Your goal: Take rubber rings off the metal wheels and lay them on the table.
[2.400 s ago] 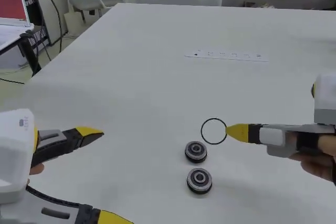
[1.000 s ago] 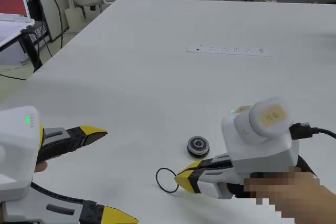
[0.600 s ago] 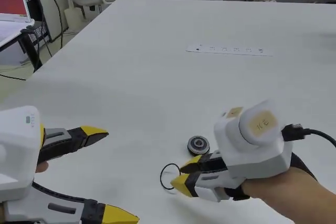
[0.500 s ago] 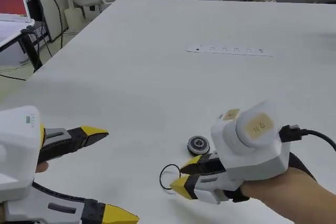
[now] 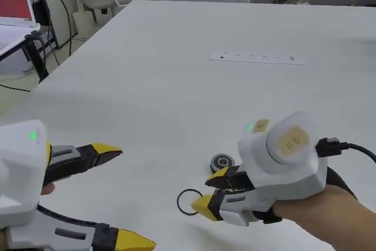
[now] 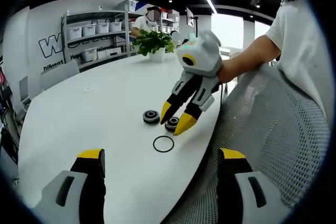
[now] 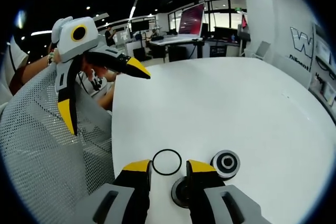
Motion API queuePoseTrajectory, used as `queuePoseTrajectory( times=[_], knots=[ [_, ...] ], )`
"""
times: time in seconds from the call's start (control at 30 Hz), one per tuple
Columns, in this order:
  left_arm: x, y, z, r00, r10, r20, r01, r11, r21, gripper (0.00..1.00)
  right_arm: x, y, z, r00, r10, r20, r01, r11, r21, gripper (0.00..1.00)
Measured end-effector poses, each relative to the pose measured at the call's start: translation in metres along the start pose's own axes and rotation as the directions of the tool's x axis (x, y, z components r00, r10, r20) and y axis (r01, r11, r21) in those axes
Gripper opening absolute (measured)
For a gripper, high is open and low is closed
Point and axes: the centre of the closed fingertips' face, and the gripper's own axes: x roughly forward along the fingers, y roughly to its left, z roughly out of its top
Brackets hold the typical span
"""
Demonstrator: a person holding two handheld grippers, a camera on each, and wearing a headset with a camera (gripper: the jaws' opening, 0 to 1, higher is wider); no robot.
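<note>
Right gripper [image 5: 207, 193]: jaws apart, straddling one wheel [image 7: 180, 192] at lower middle of its view. Left gripper [image 5: 124, 197]: jaws wide, holding nothing. One ring [image 5: 189, 201] lies flat on the desk [image 5: 176, 86]. Rings look thin, light, probably stretchy. Pinch at the wheel's rim and brace the wheel, which likely slides.

White counter in front of me, with a few small things on it.
My counter [image 5: 176, 86] is pale and matte. A black rubber ring [image 5: 189, 201] lies flat on it, just beside one metal wheel [image 5: 221, 161] and a second wheel [image 6: 171, 124], both lying flat. A white power strip [image 5: 257, 58] lies well apart, farther out, and a potted plant [image 6: 152, 43] stands at the far end.
</note>
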Motion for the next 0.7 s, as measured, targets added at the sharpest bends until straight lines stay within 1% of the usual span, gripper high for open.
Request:
queuePoseTrajectory(
  times=[0.2, 0.33, 0.4, 0.47, 0.57, 0.63, 0.7],
  knots=[
    [0.0, -0.001, 0.0, 1.0, -0.002, -0.002, 0.002, 1.0, -0.001, 0.86, -0.01, -0.007, 0.009, 0.9989, -0.016, 0.044, 0.014, 0.999, 0.04, 0.25],
    [0.0, -0.001, 0.0, 1.0, -0.002, -0.002, 0.002, 1.0, -0.002, 0.86, -0.017, -0.01, 0.017, 0.9969, -0.018, 0.077, 0.013, 0.998, 0.062, 0.25],
    [0.0, 0.0, 0.0, 1.0, 0.0, -0.002, 0.0, 1.0, -0.002, 0.86, -0.021, -0.013, 0.021, 0.9953, -0.028, 0.093, 0.022, 0.997, 0.069, 0.26],
    [0.0, 0.0, 0.0, 1.0, 0.0, -0.001, 0.0, 1.0, -0.003, 0.85, -0.025, -0.018, 0.024, 0.9937, -0.038, 0.105, 0.028, 0.995, 0.096, 0.26],
    [0.0, -0.001, 0.0, 1.0, 0.0, -0.003, 0.0, 1.0, -0.002, 0.85, -0.035, -0.025, 0.033, 0.9863, -0.057, 0.155, 0.034, 0.988, 0.147, 0.27],
    [0.0, -0.001, 0.001, 1.0, -0.002, -0.001, 0.002, 1.0, 0.0, 0.85, -0.042, -0.032, 0.037, 0.9808, -0.076, 0.179, 0.046, 0.985, 0.167, 0.27],
    [0.0, -0.001, 0.002, 1.0, -0.005, 0.006, 0.005, 1.0, 0.001, 0.85, -0.047, -0.035, 0.039, 0.9778, -0.078, 0.195, 0.044, 0.984, 0.173, 0.27]
  ],
)
